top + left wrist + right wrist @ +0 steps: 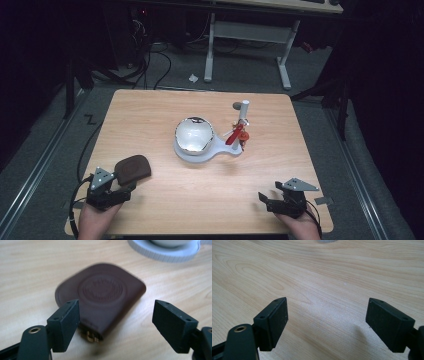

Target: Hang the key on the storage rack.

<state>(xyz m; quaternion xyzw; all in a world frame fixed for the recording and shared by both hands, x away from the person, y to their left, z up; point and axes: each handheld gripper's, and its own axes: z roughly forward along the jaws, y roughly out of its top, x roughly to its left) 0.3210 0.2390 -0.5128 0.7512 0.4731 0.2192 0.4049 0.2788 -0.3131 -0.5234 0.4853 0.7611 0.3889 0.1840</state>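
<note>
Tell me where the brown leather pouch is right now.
In the high view the brown leather pouch lies flat on the table's near-left part, just ahead of the left tongs, and down-left of the white stand with the shiny bowl.

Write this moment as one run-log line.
left gripper: open, brown pouch ahead, not gripped | right gripper: open over bare table
</note>
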